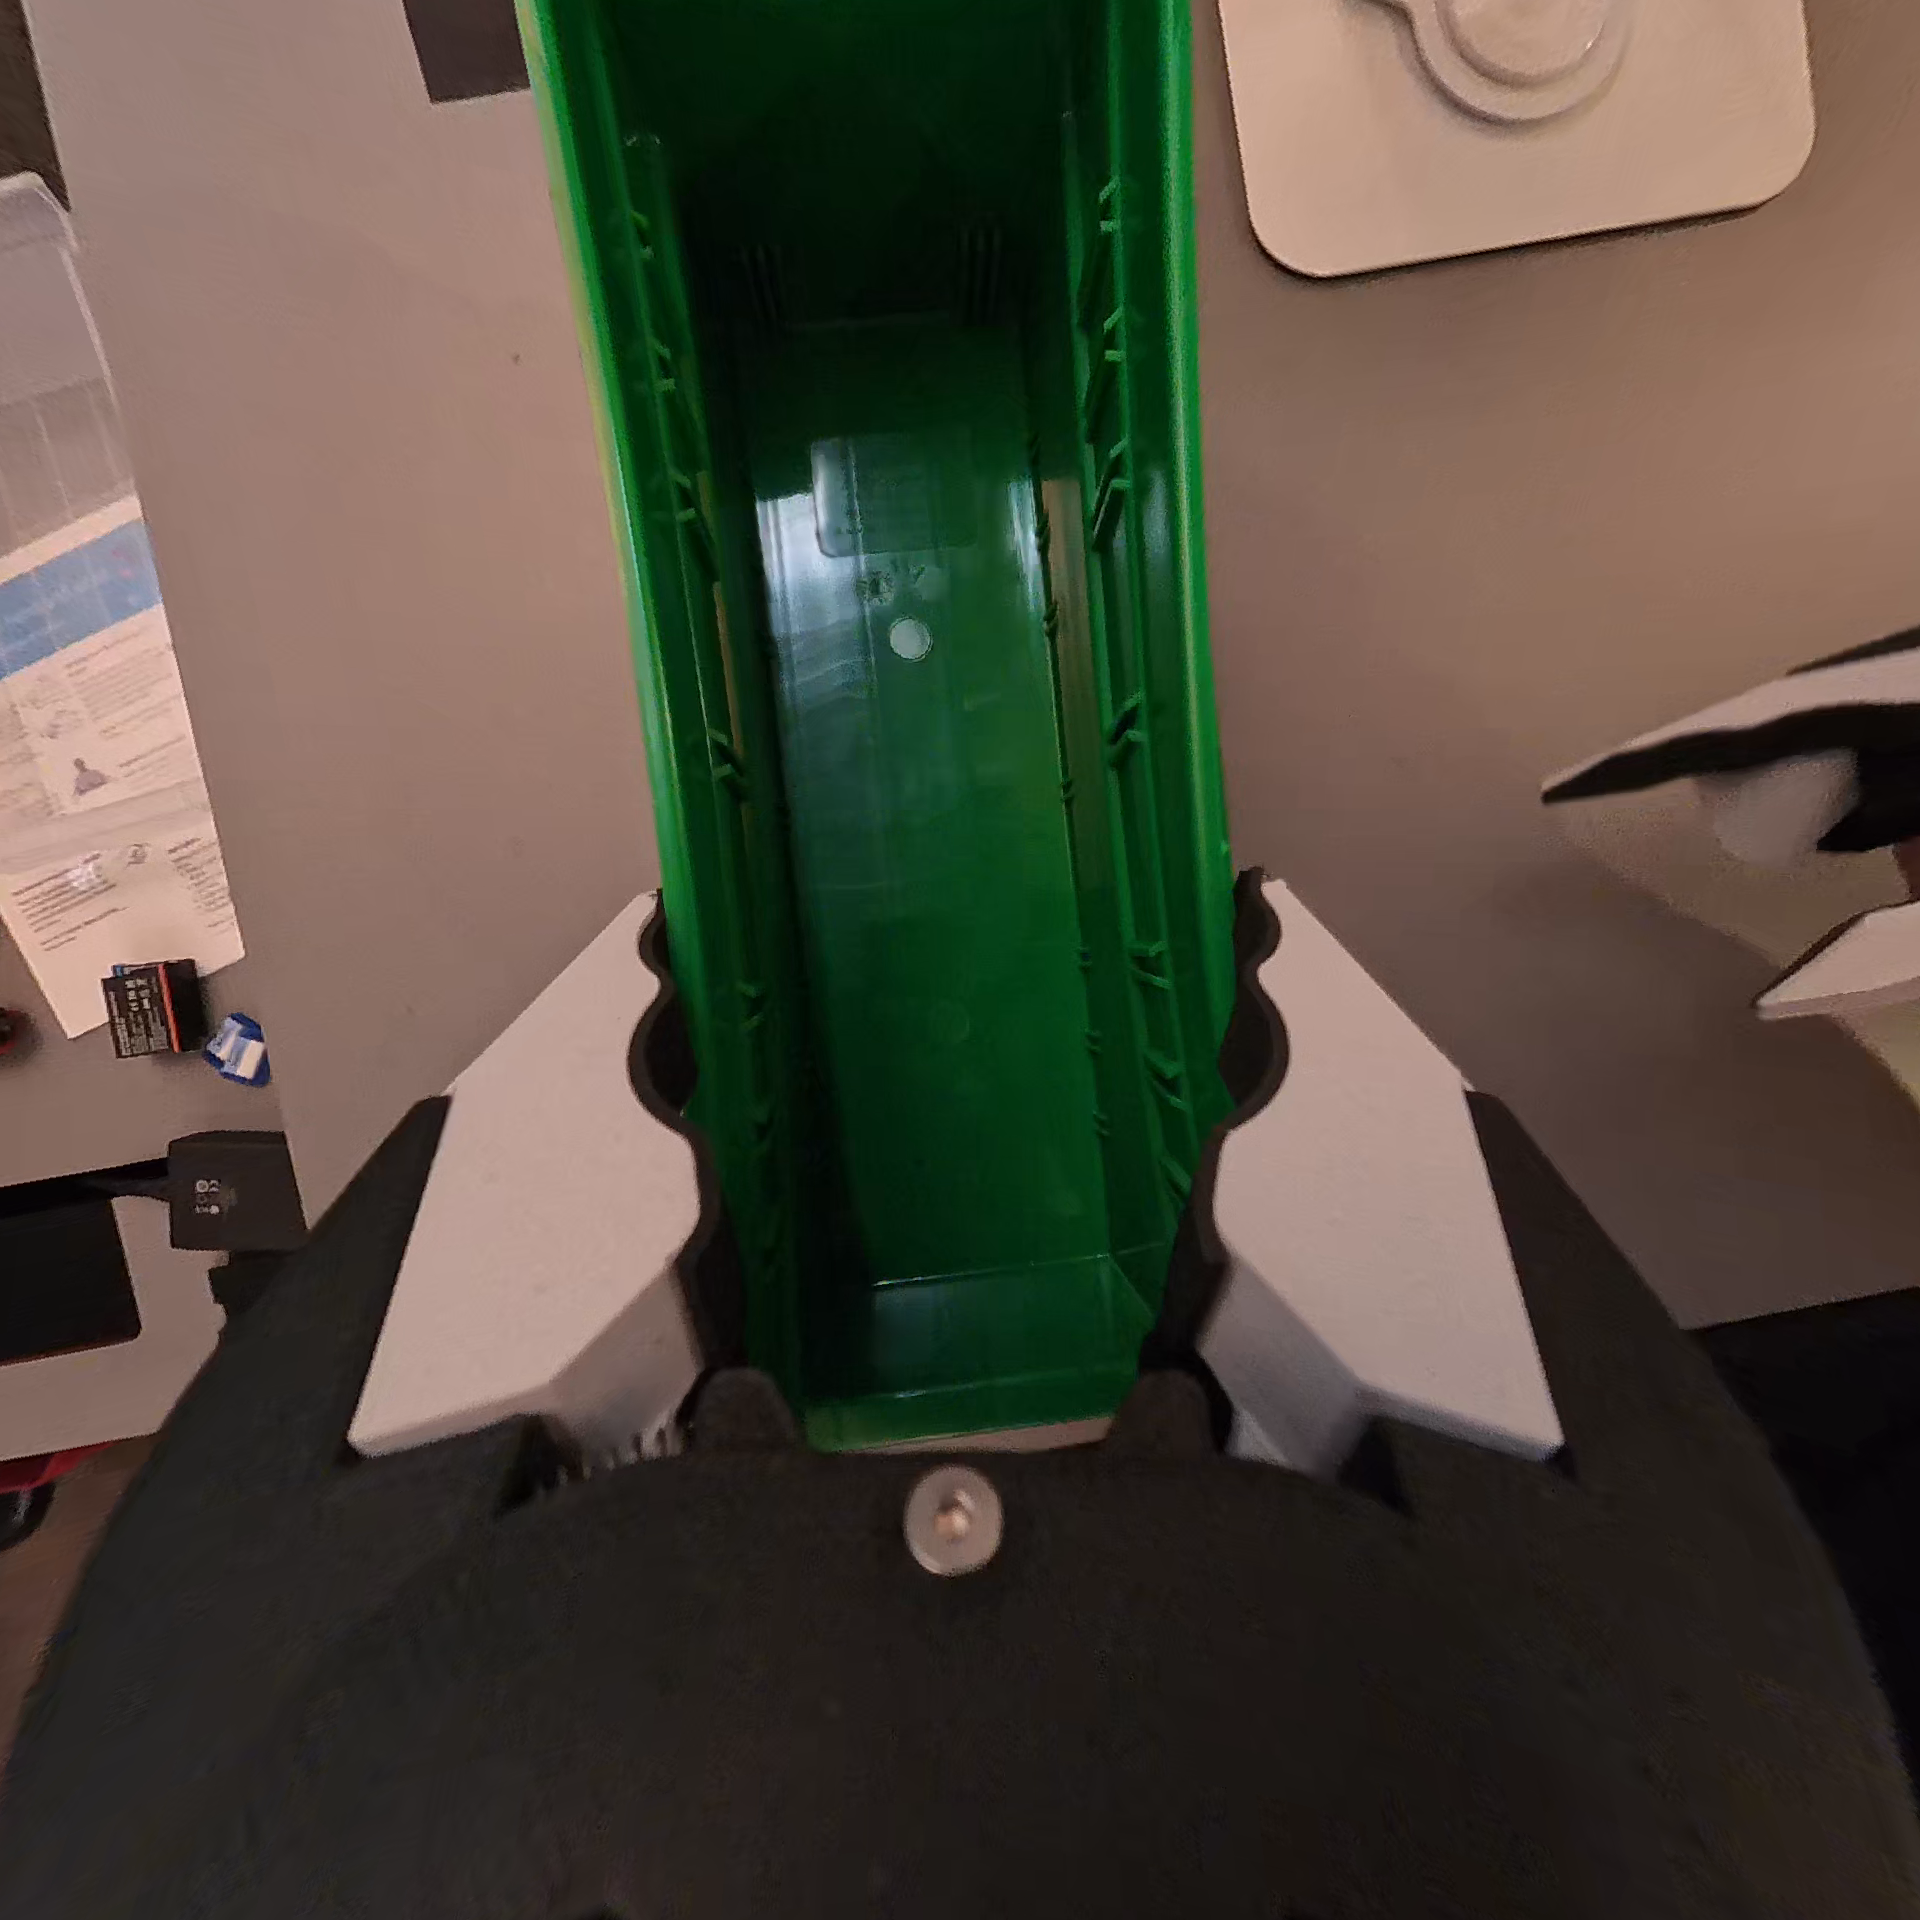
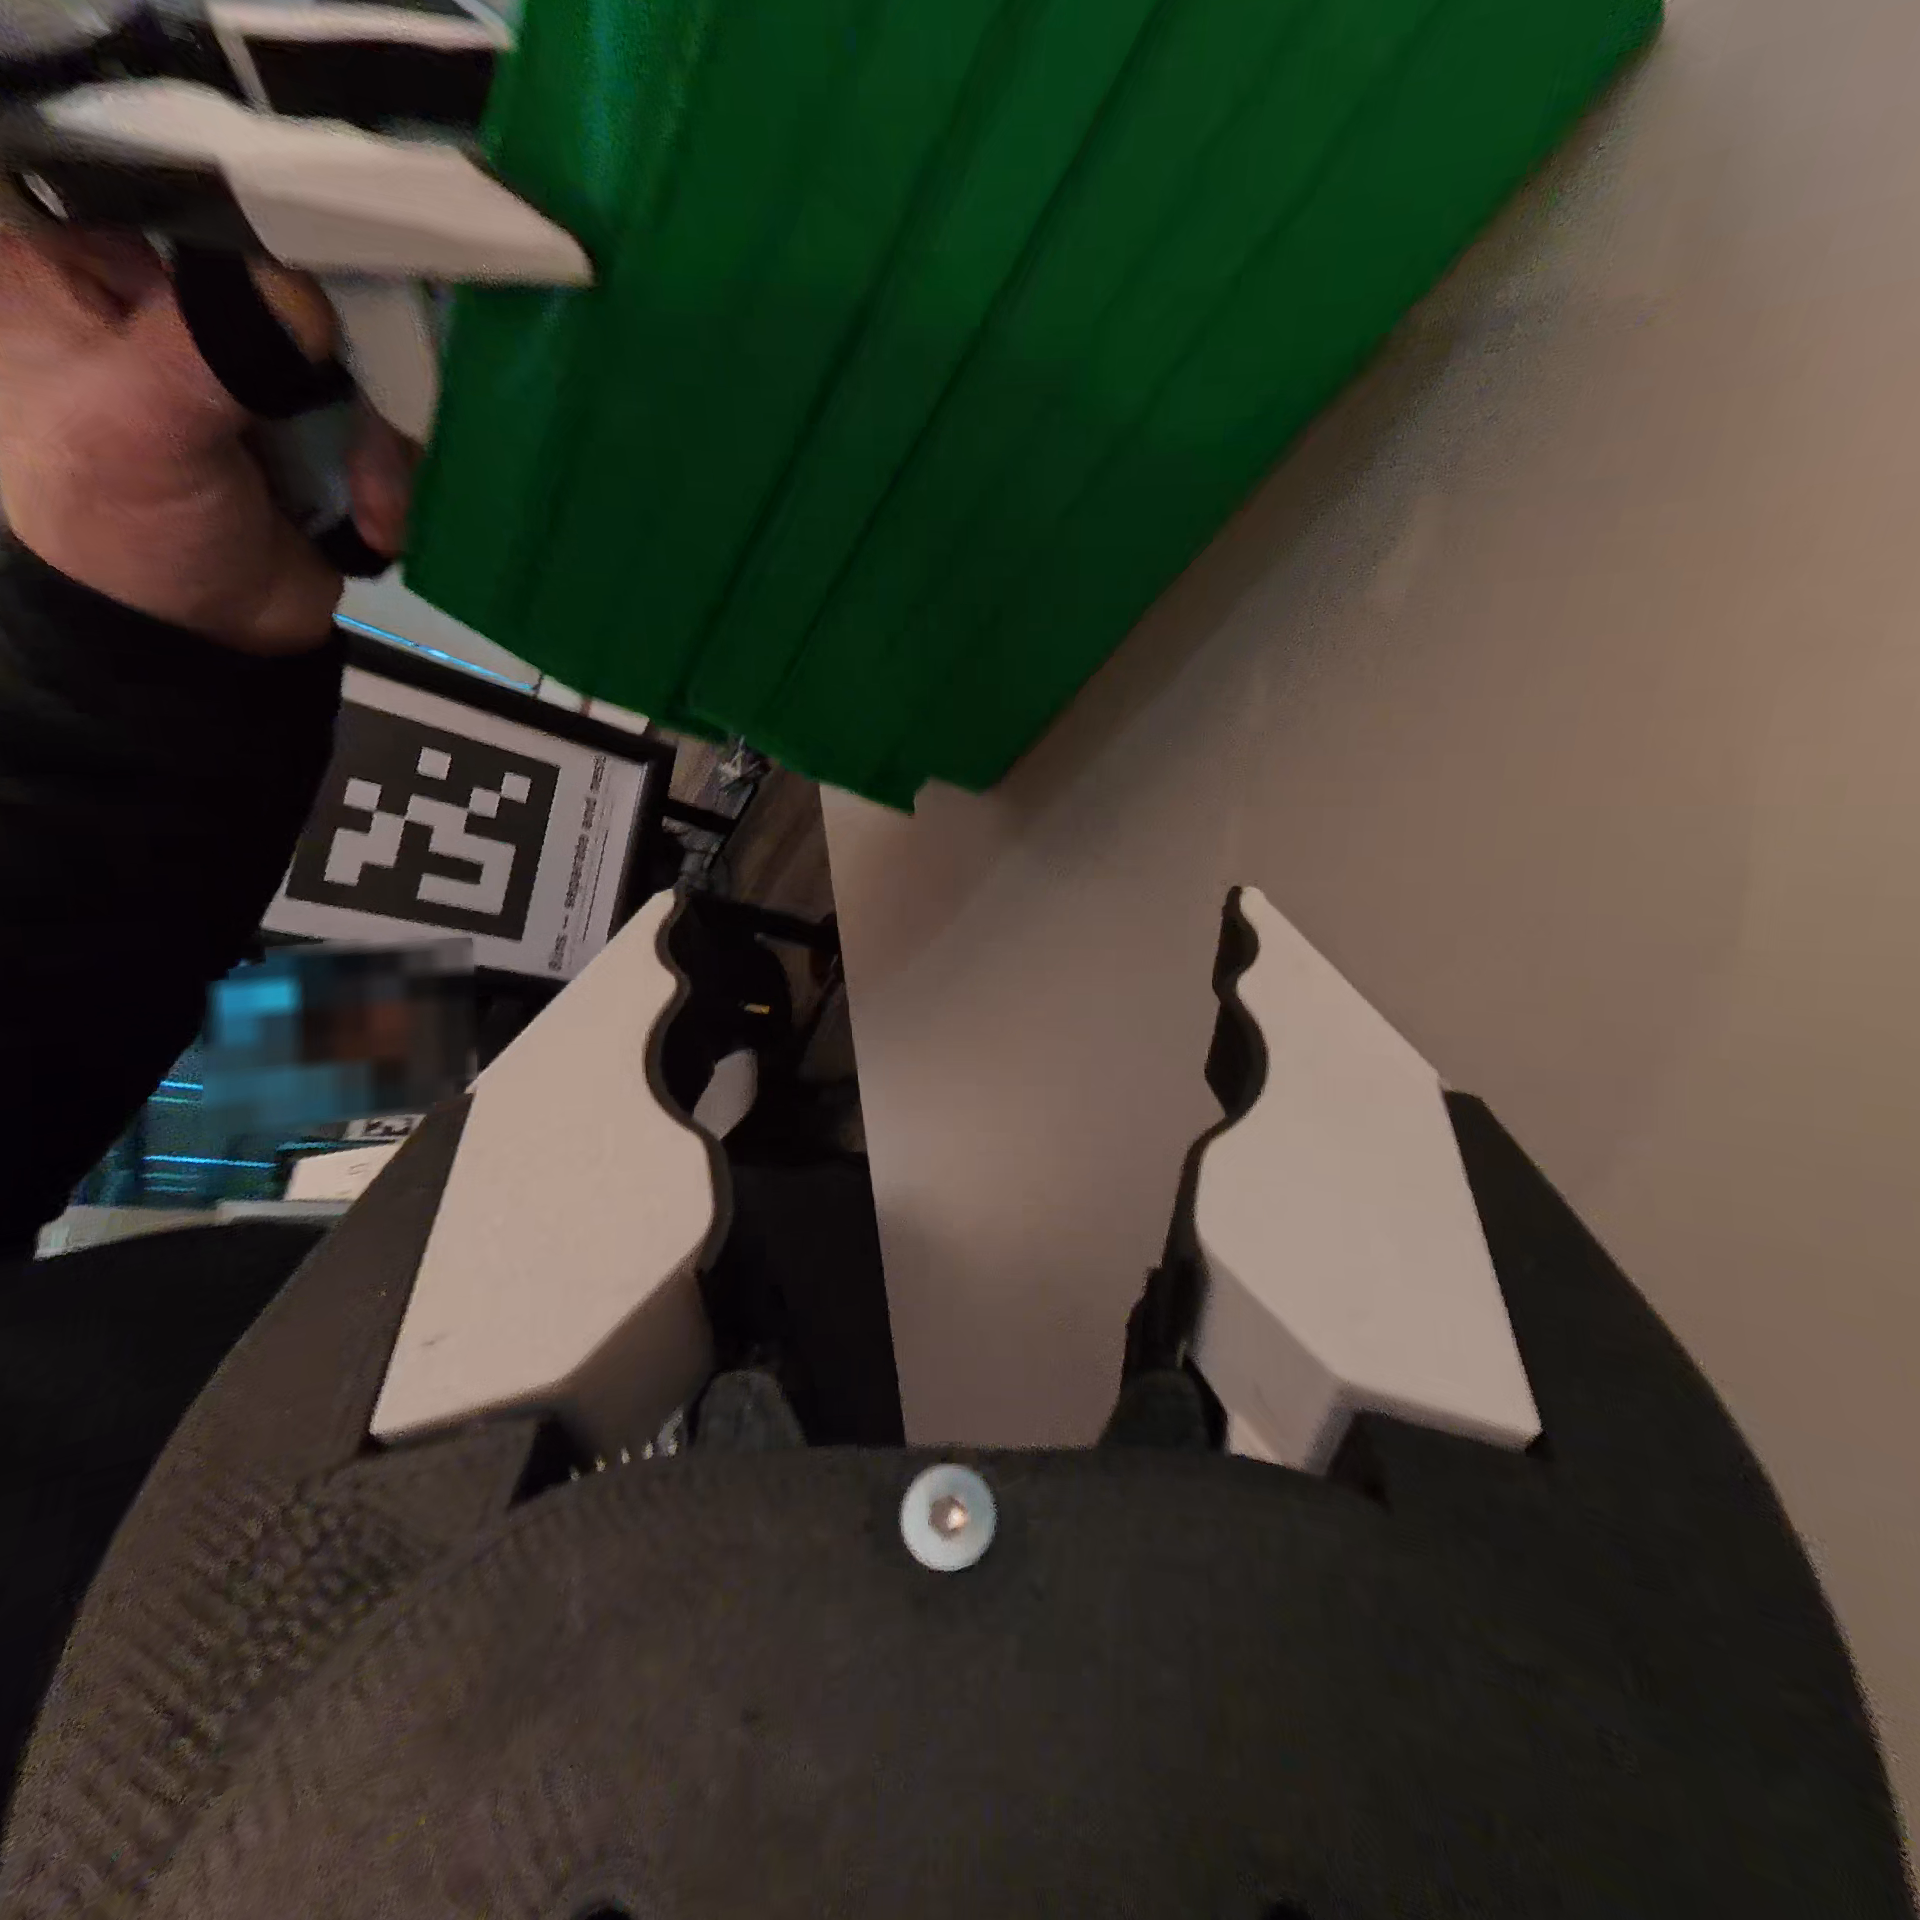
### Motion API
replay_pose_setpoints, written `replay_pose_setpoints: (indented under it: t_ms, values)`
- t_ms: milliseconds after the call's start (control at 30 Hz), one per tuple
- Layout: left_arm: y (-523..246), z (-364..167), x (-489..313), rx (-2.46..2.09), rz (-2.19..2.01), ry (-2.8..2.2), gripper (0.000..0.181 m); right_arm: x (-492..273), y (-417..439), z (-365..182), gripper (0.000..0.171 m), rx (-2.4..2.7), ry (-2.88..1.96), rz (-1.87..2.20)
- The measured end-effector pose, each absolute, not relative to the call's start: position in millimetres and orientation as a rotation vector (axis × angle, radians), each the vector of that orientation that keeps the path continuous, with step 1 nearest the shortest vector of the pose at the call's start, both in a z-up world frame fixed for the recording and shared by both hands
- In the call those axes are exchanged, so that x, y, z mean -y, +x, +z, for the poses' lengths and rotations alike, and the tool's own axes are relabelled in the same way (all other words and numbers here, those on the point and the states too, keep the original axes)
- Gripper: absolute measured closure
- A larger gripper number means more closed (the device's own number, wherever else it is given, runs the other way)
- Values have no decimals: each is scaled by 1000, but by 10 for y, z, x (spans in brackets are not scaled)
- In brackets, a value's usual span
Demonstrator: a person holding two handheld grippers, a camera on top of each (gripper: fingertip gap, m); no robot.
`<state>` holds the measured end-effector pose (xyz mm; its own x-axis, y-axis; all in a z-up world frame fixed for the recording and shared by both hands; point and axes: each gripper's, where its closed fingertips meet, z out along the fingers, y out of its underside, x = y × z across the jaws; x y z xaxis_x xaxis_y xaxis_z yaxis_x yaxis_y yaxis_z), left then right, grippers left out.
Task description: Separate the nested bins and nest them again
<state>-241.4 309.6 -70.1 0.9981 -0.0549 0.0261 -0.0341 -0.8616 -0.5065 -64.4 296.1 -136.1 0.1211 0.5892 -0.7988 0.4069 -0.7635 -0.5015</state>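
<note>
The long green bins [image 1: 935, 831] lie lengthwise between my left gripper's fingers, with the open top facing the camera. Doubled side walls show, so one bin sits inside another. My left gripper [image 1: 956, 894] is shut on the near end of the bins, its pads pressed on the two outer side walls. In the right wrist view the green bins [image 2: 935, 364] are held tilted above the grey table [image 2: 1558, 831], with stepped layers along their lower edge. The left gripper [image 2: 312, 208] and a hand [image 2: 135, 447] hold them at upper left. My right gripper [image 2: 956, 902] is open and empty, below the bins and apart from them; it also shows at the right edge of the left wrist view [image 1: 1787, 831].
A white pad with a clear disc [image 1: 1507, 125] lies at the far right of the table. Printed papers [image 1: 94, 748], a small black block [image 1: 151, 1023] and a black adapter [image 1: 223, 1190] lie at the left. A black-and-white marker card [image 2: 447, 842] stands beyond the table edge.
</note>
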Motion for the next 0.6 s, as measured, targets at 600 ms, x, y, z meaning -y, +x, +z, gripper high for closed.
replay_pose_setpoints:
  t_ms: [600]
  values:
    - [-2332,-864,-3167,-46,-110,-2474,76,-3360,-1708,-1055,77,1039,-2161,1592]
